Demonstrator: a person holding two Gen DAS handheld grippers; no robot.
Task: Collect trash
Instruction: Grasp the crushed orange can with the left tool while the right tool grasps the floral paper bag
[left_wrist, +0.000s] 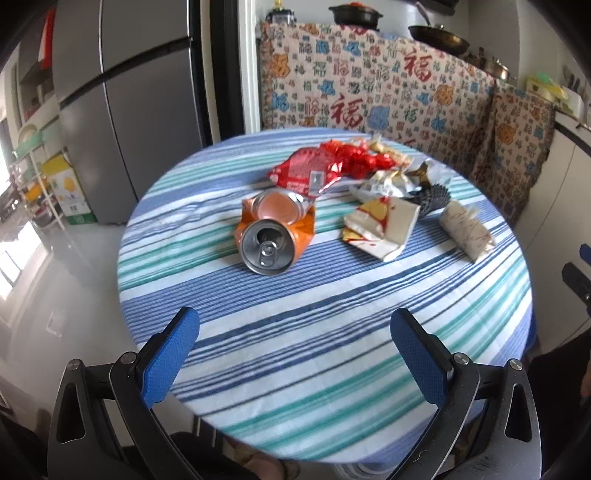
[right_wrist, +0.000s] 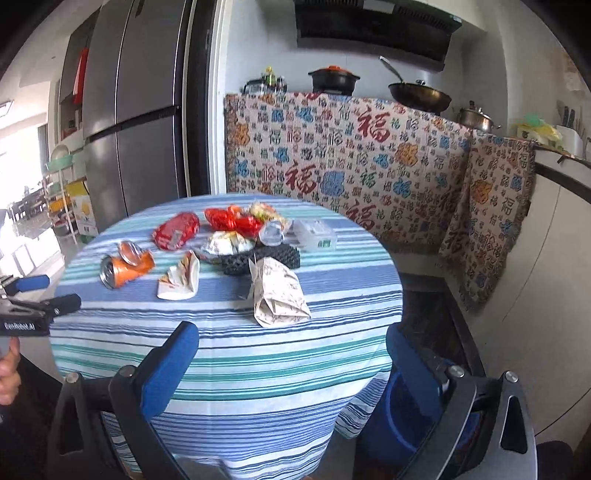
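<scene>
Crushed orange can: on side on striped table, long axis front-back, opening toward left gripper. Left gripper, right gripper: fingers spread, empty.

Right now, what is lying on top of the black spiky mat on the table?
A crumpled white-and-yellow wrapper lies on the black spiky mat, covering its left part. Whether anything sits under that wrapper cannot be seen.

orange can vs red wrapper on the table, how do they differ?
The orange can is crushed metal, lying on its side, bulky; the red wrapper is thin foil lying nearly flat. The orange can sits nearer the cameras, the red wrapper just behind it. Both lie on the striped tablecloth, ungrasped.
</scene>
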